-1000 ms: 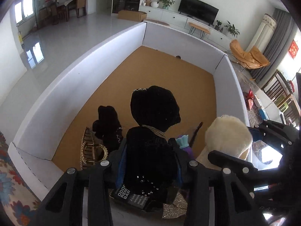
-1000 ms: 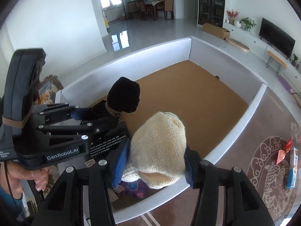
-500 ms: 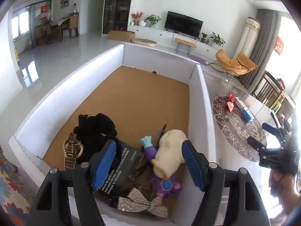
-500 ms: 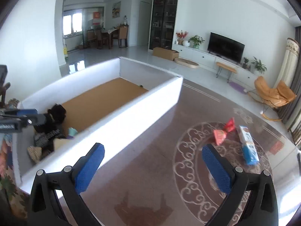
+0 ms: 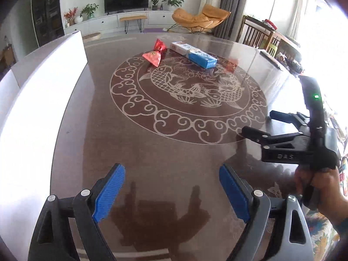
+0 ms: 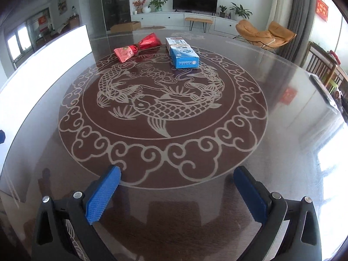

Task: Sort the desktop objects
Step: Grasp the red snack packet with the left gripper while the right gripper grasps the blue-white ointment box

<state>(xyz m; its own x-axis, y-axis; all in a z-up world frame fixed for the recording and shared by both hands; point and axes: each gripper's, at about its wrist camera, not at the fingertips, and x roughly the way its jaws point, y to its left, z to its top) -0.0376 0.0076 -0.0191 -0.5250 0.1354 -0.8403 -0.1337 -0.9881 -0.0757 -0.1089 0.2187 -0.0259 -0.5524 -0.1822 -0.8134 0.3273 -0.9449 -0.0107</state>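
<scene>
**Both grippers empty above the round table, packets and box at the far side**

A large round table with a glossy dark brown top is seen in both views; a pale pattern of fish inside a ring of cloud scrolls is drawn on its middle. At the left edge of the table a white-walled box is standing, and only its outer wall is shown.

The left gripper is held over the bare near part of the table. Its jaws are opening and already stand wide apart, and nothing is seen between the blue pads. The right gripper is also spread wide, with only the table surface between its pads. In the left wrist view the right gripper is seen from the side at the right edge, gripped by a hand.

The things to be sorted are lying on the far side of the fish pattern, well apart from both grippers. A blue and white carton is placed to the right. Just beside it, to the left, two red packets are found, one touching the other.
</scene>
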